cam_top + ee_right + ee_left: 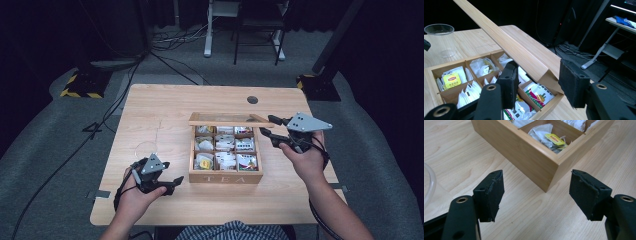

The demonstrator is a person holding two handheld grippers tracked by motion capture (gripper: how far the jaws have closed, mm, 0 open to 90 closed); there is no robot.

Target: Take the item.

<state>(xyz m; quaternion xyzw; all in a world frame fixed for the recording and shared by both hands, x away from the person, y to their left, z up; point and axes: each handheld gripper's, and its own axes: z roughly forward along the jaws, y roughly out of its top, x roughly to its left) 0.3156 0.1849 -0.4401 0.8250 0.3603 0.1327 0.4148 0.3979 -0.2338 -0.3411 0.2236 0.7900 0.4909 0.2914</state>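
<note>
A wooden tea box (pixel 225 178) stands mid-table, its compartments filled with tea bags (pixel 225 145). Its lid (pixel 230 119) is raised at the back. My right gripper (pixel 272 126) is at the lid's right end. In the right gripper view the jaws (pixel 536 72) are shut on the lid's (pixel 506 42) corner, above the open box (pixel 429 71). My left gripper (pixel 171 175) hovers open by the box's front left corner. In the left gripper view nothing lies between its jaws (pixel 536 185), and the box's corner (pixel 524 152) is just ahead, with a yellow-tagged bag (pixel 554 138) inside.
A clear plastic cup (pixel 145 147) stands left of the box, close to my left gripper; it also appears in the right gripper view (pixel 441 37). A round hole (pixel 252 99) sits near the table's far edge. Cables and furniture legs lie on the floor beyond.
</note>
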